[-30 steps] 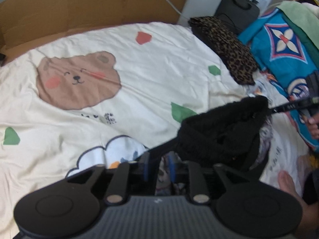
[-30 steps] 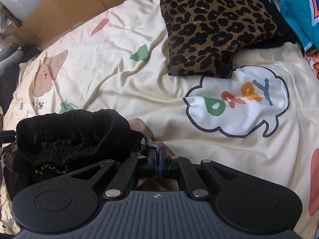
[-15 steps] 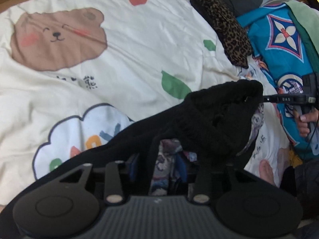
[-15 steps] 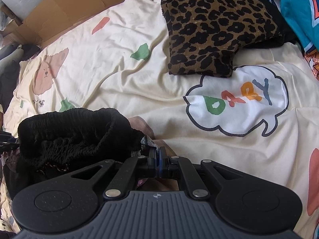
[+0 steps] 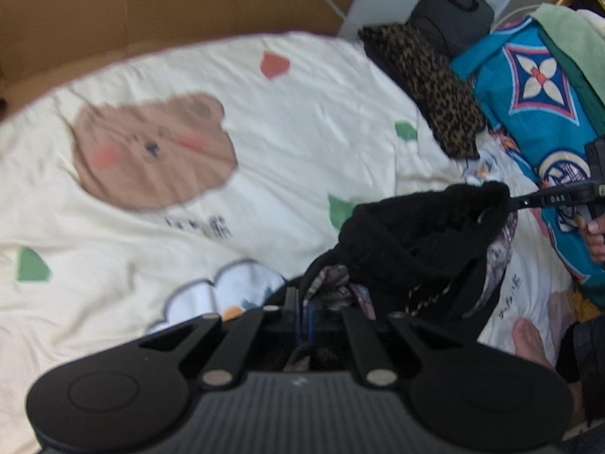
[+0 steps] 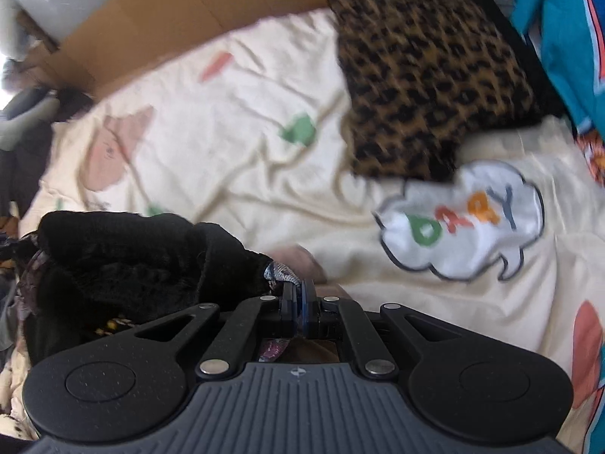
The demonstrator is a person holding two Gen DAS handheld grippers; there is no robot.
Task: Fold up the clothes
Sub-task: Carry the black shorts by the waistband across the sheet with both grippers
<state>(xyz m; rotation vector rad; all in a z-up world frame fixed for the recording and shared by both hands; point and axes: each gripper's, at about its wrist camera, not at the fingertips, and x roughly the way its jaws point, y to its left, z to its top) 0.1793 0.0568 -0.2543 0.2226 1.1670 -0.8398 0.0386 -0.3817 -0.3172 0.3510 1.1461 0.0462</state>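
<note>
Left wrist view first: the left gripper (image 5: 302,308) has just been closing and now pinches a patterned edge of the black garment (image 5: 423,238), which hangs bunched above the cream bedspread (image 5: 302,113) with its bear print (image 5: 151,151). At the garment's far corner the right gripper (image 5: 518,201) shows from the side, clamped on the black knit, with a hand (image 5: 595,234) behind it. Only this view gives the teal patterned cloth (image 5: 529,87) at the right, a dark bag (image 5: 453,19) behind the leopard-print garment (image 5: 438,90), and a bare foot (image 5: 527,340) at the bed's edge. Right wrist view: the right gripper (image 6: 298,295) is closed on a patterned bit of the black garment (image 6: 124,261), whose bulk sags to the left. Here alone the white cloud print (image 6: 461,223) with coloured letters is plain, just below the leopard-print garment (image 6: 427,75), and brown cardboard (image 6: 189,11) stands behind the bedspread (image 6: 245,132). No containers show in either view.
</note>
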